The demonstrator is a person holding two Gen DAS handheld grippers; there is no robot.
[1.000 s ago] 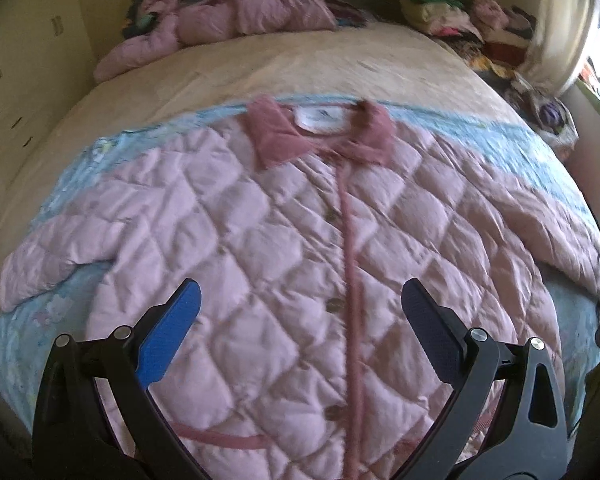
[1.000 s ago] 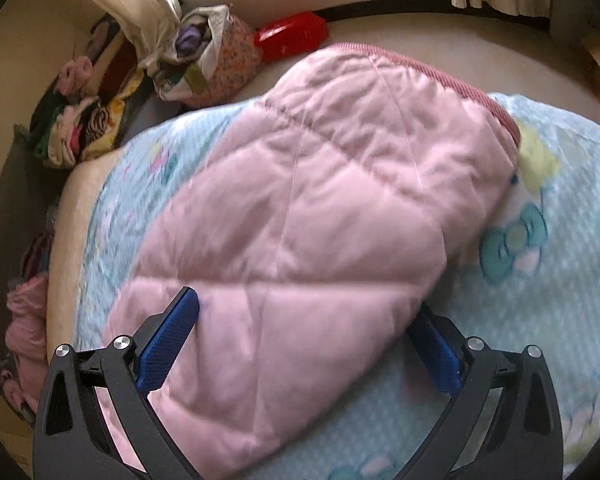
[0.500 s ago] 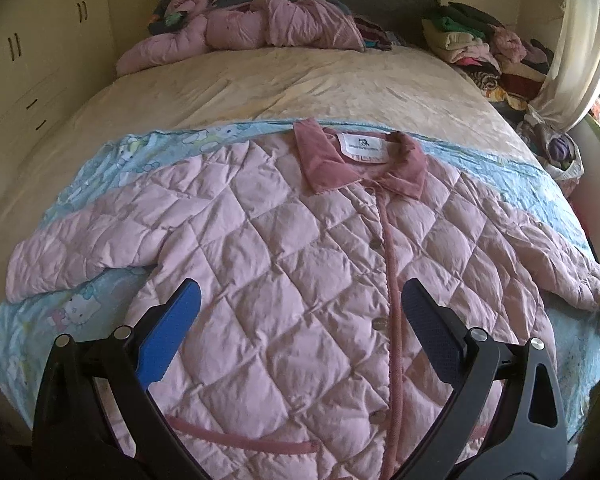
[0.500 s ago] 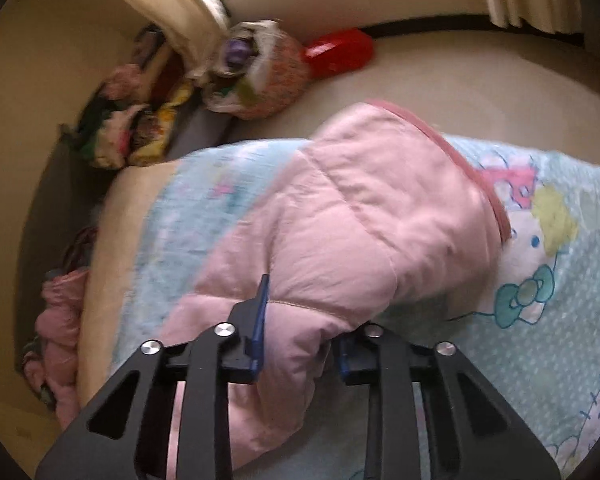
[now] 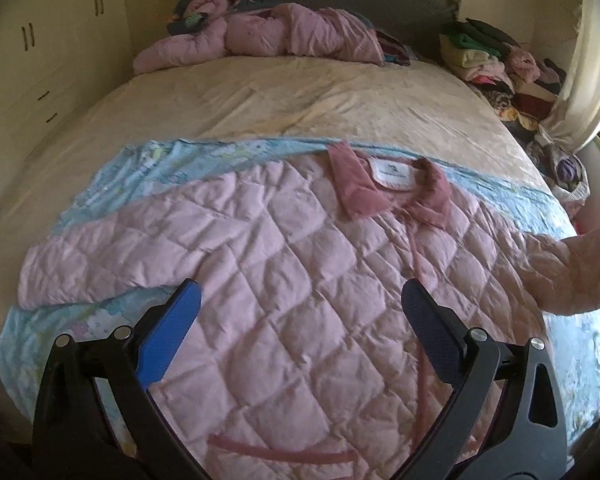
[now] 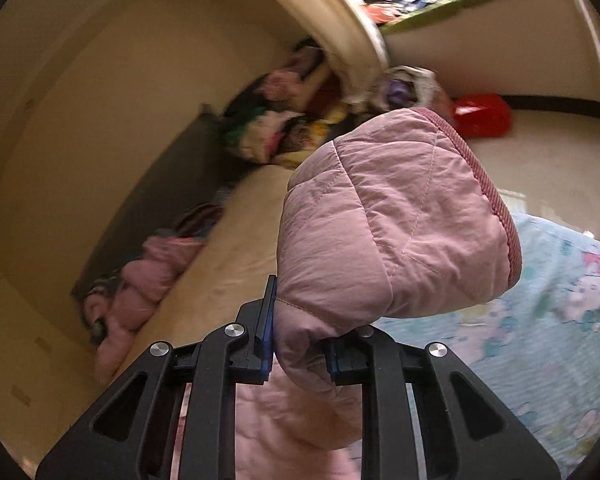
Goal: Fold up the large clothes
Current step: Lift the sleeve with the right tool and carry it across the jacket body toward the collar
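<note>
i have the quilted pink jacket (image 5: 300, 280) lying face up and buttoned on the light blue sheet (image 5: 188, 160) at the near end of the bed (image 5: 280, 96), collar (image 5: 392, 196) pointing toward the headboard. my right gripper (image 6: 298, 354) has just been closing, and its jaws now pinch a bunch of padded fabric a little way back from the cuff (image 6: 496, 208) of the sleeve (image 6: 392, 220) on my right, which stands lifted clear of the sheet and flops over above the jaws. my left gripper (image 5: 300, 340) hangs over the jacket's lower front with its jaws spread wide and nothing between them. the step in hand, as i judge it, is carrying this sleeve across the chest for the first fold. to do it well i want to keep the pinch firm, since the fabric looks slick and puffy and could creep out of a shallow bite. i should sweep the sleeve inward in a low arc, so the shoulder creases along the body's side seam instead of dragging the whole jacket sideways. the left gripper could press down near the button placket (image 5: 416, 264) to anchor the body. i lay the cuff flat across the front, clear of the collar, before letting go. the other sleeve (image 5: 112, 260) lies stretched out on my left, untouched.
</note>
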